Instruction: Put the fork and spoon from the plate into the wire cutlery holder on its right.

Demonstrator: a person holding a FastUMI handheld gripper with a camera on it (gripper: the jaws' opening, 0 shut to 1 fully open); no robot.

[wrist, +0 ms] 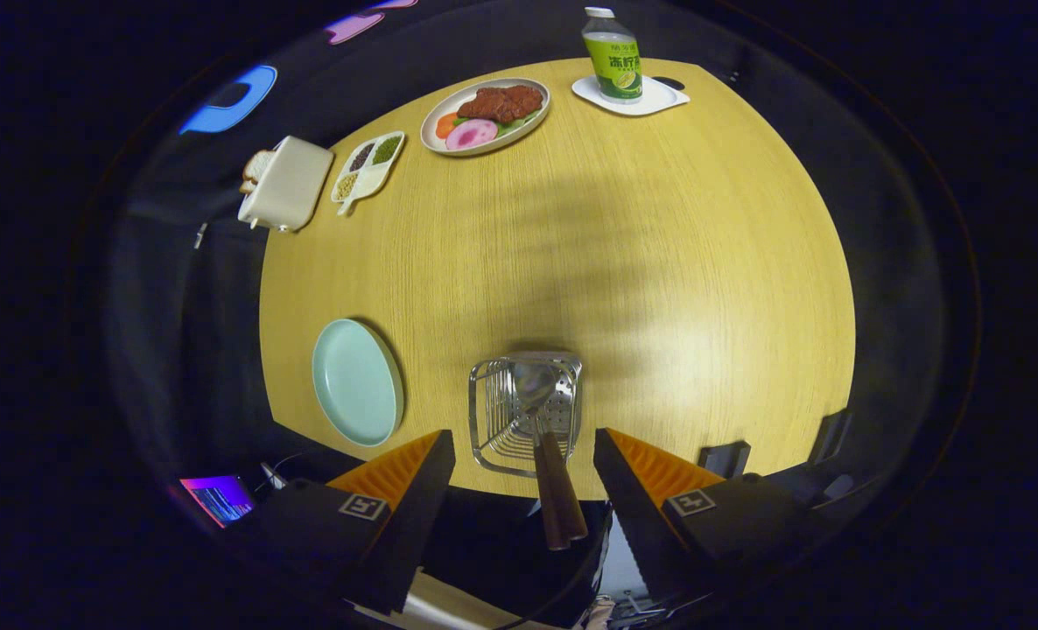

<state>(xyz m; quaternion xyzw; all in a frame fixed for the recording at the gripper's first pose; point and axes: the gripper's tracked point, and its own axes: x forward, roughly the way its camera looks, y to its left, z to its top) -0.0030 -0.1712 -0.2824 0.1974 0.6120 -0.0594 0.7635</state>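
Cutlery: two brown handles stick up out of the holder toward the camera, side by side and touching. One bowl, the spoon, shows down inside; I cannot make out the fork's head.
Where it is: in the holder, between the fingers and just ahead of them, the handle ends nearest the lens.
Holder: a bright wire basket at the near edge of the table, a perforated panel at its back, open at the top.
Plate: pale green, bare, to the left of the holder and a little apart from it.
Gripper: fingers spread wide, one on each side of the handles, touching neither; it grasps nothing.
Task, as I judge: both pieces look delivered, nothing left on the plate.
Handling: steel heads with what look like wooden handles, stiff, light, not fragile. The metal would be slippery; the handles should give better grip.
Where to hold: across the handle at mid-length, one piece at a time, since two round handles together would likely roll against each other.
Holder's manner: light wire, probably easy to tip or slide if a handle is knocked sideways.
Table: yellow wood grain, a shadow across the middle.
Far side: a toaster with bread, a divided dish, a plate of food, a bottle on a white coaster.
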